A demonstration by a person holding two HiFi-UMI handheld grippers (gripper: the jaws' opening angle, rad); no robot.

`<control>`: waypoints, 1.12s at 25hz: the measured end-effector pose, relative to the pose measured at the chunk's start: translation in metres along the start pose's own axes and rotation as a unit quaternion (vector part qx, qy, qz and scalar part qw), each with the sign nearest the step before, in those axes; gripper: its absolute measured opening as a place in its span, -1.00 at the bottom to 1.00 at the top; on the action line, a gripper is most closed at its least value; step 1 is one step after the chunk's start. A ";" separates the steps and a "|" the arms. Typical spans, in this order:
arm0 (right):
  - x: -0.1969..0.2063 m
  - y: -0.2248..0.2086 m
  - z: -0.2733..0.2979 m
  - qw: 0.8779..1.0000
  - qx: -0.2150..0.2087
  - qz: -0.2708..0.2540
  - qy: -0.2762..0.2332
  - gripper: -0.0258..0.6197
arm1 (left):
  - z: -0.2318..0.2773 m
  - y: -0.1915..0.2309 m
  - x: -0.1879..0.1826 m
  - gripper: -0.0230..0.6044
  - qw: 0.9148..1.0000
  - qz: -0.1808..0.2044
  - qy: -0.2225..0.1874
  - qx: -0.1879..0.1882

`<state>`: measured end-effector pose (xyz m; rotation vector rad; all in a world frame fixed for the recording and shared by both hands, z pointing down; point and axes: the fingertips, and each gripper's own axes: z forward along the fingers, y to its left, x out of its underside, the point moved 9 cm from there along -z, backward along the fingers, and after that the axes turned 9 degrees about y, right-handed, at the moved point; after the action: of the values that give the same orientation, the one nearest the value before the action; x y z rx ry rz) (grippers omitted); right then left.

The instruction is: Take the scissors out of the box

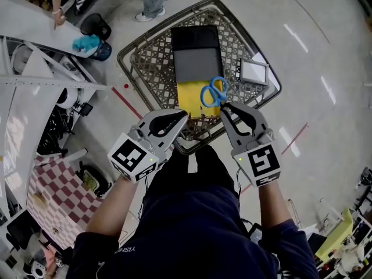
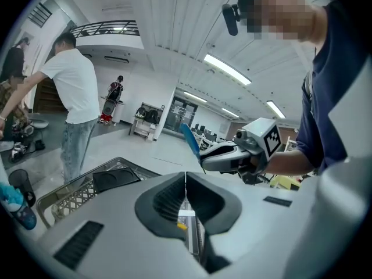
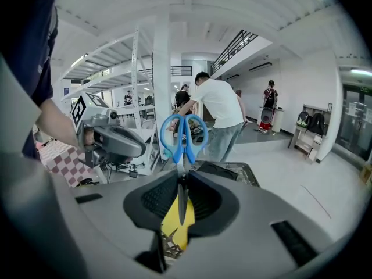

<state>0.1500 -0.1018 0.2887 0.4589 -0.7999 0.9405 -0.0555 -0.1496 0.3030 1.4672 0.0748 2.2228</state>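
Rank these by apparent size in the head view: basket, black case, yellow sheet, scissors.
1. basket
2. black case
3. yellow sheet, then scissors, though unsure: the scissors are raised nearer the camera, the sheet partly covered.

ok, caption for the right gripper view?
Right gripper clamped on the blades of the blue-handled scissors, handles pointing up.

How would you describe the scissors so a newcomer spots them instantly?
Find the wire basket on the floor. Above its near edge, the right tool grips scissors by the blades. Their blue looped handles stand out against the yellow sheet and black tray beneath.
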 end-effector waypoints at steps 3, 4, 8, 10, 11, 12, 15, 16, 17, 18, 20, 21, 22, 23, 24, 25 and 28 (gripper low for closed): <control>-0.002 0.001 -0.001 1.000 0.002 0.002 -0.003 -0.69 | 0.001 0.000 -0.001 -0.84 1.000 0.000 0.000 0.002; -0.001 0.001 -0.001 1.000 0.002 0.003 -0.003 -0.69 | 0.001 0.000 -0.001 -0.84 1.000 0.000 0.000 0.002; 0.002 0.001 0.002 1.000 0.000 0.005 -0.001 -0.69 | 0.003 0.001 0.002 -0.84 1.000 0.000 0.002 0.004; 0.001 0.002 0.003 1.000 -0.001 0.006 -0.001 -0.69 | 0.003 0.001 0.002 -0.84 1.000 0.001 0.003 0.005; 0.001 0.003 0.003 1.000 -0.001 0.006 -0.001 -0.69 | 0.003 0.001 0.002 -0.84 1.000 0.001 0.003 0.005; 0.001 0.003 0.004 1.000 -0.001 0.006 0.000 -0.69 | 0.003 0.001 0.002 -0.84 1.000 0.001 0.003 0.006; 0.001 0.003 0.005 1.000 -0.002 0.004 0.002 -0.69 | 0.003 0.001 0.002 -0.84 1.000 0.000 0.002 0.007; 0.000 0.004 0.005 1.000 -0.002 0.003 0.003 -0.69 | 0.002 0.001 0.001 -0.84 1.000 0.000 0.002 0.007; -0.001 0.004 0.004 1.000 -0.003 0.003 0.003 -0.69 | 0.002 0.001 0.001 -0.84 1.000 -0.001 0.002 0.007; -0.001 0.004 0.004 1.000 -0.003 0.002 0.004 -0.69 | 0.001 0.001 0.000 -0.84 1.000 -0.001 0.001 0.007; -0.003 0.004 0.003 1.000 -0.003 0.001 0.004 -0.69 | 0.001 0.000 -0.001 -0.84 1.000 -0.001 0.001 0.007; -0.004 0.004 0.003 1.000 -0.003 0.001 0.005 -0.69 | 0.000 0.000 -0.002 -0.84 1.000 -0.001 0.000 0.007; -0.005 0.004 0.003 1.000 -0.003 0.000 0.005 -0.69 | 0.000 0.001 -0.003 -0.84 1.000 -0.002 0.000 0.007; -0.006 0.005 0.004 1.000 -0.003 0.000 0.005 -0.69 | -0.001 0.001 -0.003 -0.84 1.000 -0.002 0.000 0.007; -0.006 0.005 0.004 1.000 -0.003 -0.001 0.005 -0.69 | -0.001 0.001 -0.003 -0.84 1.000 -0.002 0.000 0.007; -0.007 0.005 0.004 1.000 -0.003 -0.002 0.005 -0.69 | -0.002 0.002 -0.003 -0.84 1.000 -0.002 0.000 0.007; -0.008 0.005 0.005 1.000 -0.003 -0.004 0.005 -0.69 | -0.002 0.002 -0.002 -0.84 1.000 -0.003 -0.001 0.006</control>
<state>0.1409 -0.1062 0.2860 0.4518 -0.7912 0.9325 -0.0570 -0.1520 0.3007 1.4739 0.0916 2.2206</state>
